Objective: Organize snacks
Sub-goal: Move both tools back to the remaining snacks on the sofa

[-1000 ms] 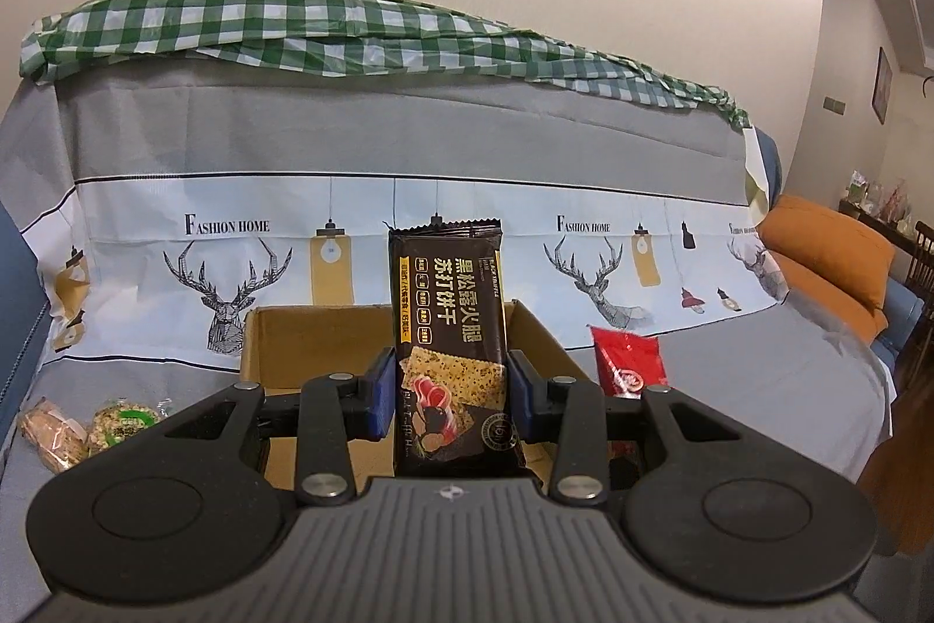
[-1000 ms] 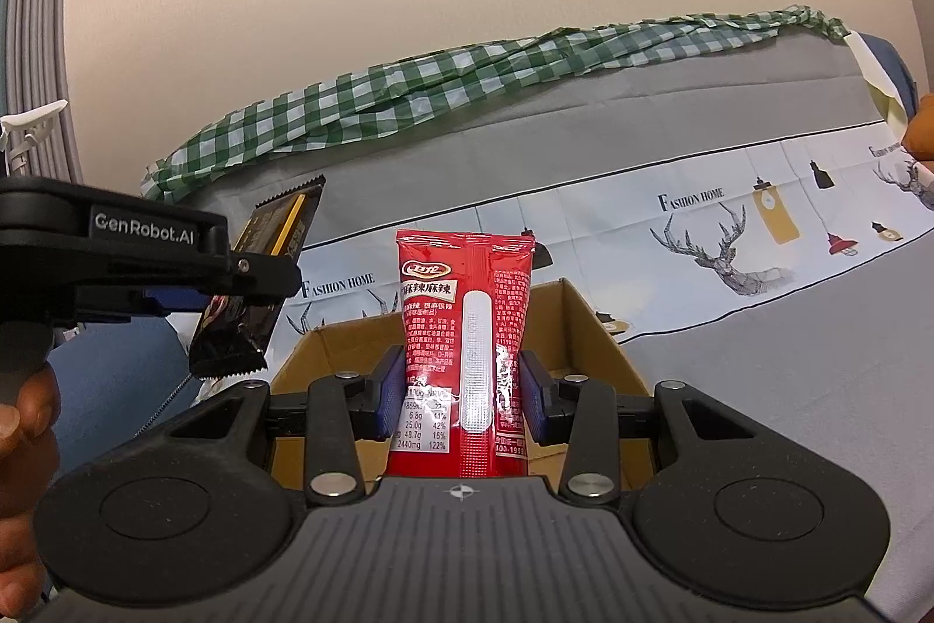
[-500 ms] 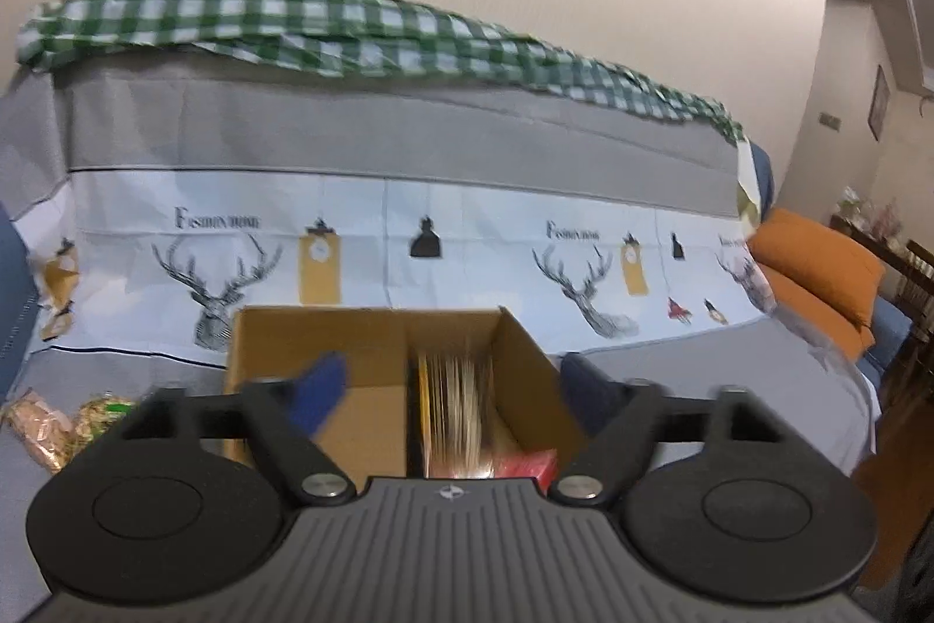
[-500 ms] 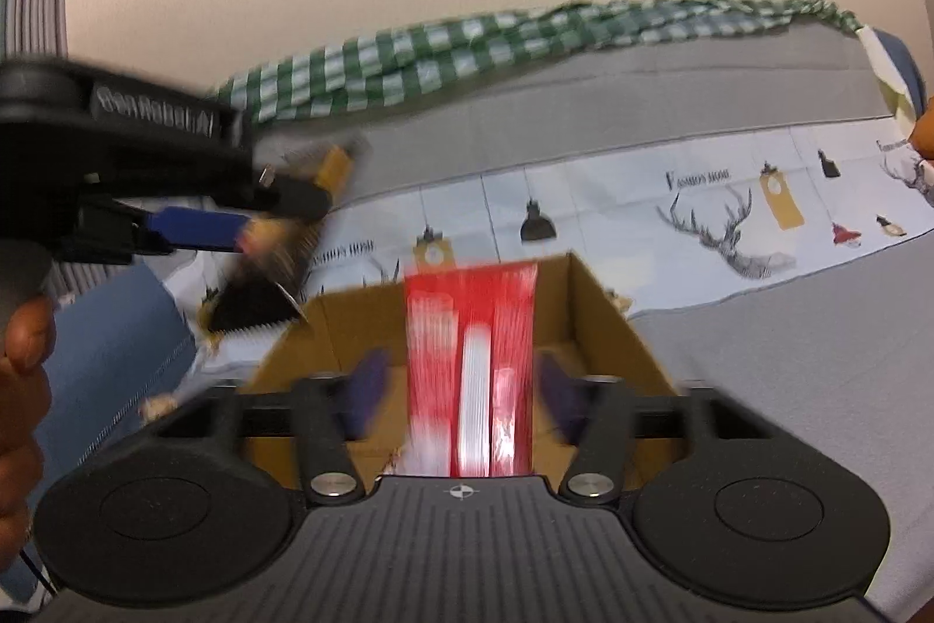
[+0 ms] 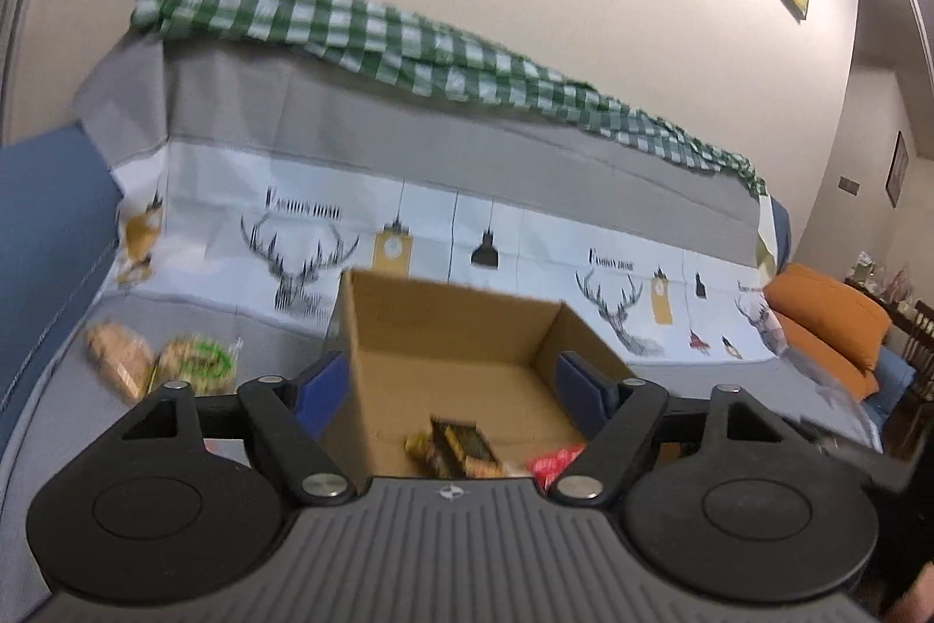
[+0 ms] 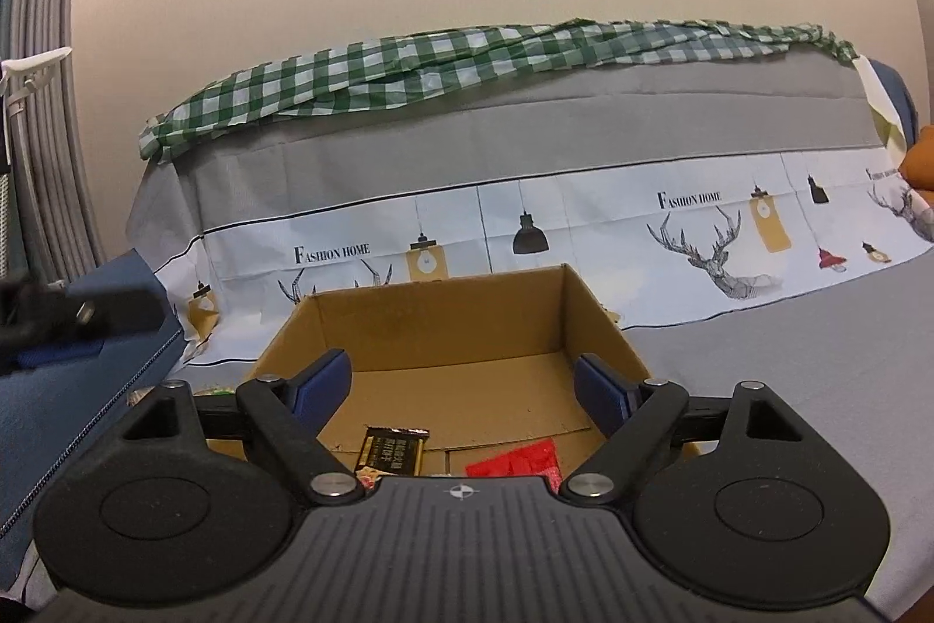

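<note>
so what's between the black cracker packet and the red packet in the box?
Right wrist view: bare cardboard floor of the box separates black cracker packet from red packet.

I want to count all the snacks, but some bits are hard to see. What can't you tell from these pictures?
- Cardboard box: both views, its near floor hides behind the tool bodies, so more snacks may lie there.
- Red packet: right view, lower part cut off by the right tool; print unreadable.
- Dark packet: partly hidden the same way.
- Two snack bags beside the box: left view, too blurred to name.
</note>
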The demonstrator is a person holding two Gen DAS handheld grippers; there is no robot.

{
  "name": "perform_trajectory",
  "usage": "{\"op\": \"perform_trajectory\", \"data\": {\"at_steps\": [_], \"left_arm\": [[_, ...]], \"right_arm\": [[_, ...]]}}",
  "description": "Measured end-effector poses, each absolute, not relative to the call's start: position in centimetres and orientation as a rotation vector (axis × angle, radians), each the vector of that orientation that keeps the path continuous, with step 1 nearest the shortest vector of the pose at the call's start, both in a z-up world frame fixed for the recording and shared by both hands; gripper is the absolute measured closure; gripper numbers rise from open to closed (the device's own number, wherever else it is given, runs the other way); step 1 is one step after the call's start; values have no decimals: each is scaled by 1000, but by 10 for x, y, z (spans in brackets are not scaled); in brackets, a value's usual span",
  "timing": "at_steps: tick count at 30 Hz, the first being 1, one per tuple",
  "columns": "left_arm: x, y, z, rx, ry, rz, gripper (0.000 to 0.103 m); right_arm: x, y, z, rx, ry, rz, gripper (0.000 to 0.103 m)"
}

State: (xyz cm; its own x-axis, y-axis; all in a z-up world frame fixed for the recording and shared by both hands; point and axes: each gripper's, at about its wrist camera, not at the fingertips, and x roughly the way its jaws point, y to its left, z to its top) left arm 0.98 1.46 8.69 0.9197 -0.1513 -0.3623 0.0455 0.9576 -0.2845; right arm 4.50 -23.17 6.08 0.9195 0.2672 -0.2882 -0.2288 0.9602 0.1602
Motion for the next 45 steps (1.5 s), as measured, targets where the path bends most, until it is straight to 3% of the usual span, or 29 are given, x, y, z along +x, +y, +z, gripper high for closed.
{"op": "perform_trajectory", "data": {"at_steps": [2,4,7,10,15,20,28,38,45], "left_arm": [[1,26,83,-288,435,-108,36],[-8,36,79,-278,470,-115,53],[-21,52,79,-251,483,-117,70],[-32,72,84,-223,464,-116,72],[-31,107,101,-165,442,-81,72],[-7,137,104,-130,419,-59,72],[37,170,40,-171,564,10,72],[53,207,30,-394,575,57,71],[58,217,26,-421,560,112,71]], "right_arm": [[41,-224,63,97,303,257,20],[36,-215,64,61,296,259,26],[32,-205,68,39,295,270,37],[27,-199,72,53,296,300,51],[24,-182,76,46,319,360,66],[17,-161,77,12,334,417,67],[8,-138,78,-33,321,487,67],[6,-81,66,-113,301,614,67],[17,-11,37,-186,410,708,64]]}}
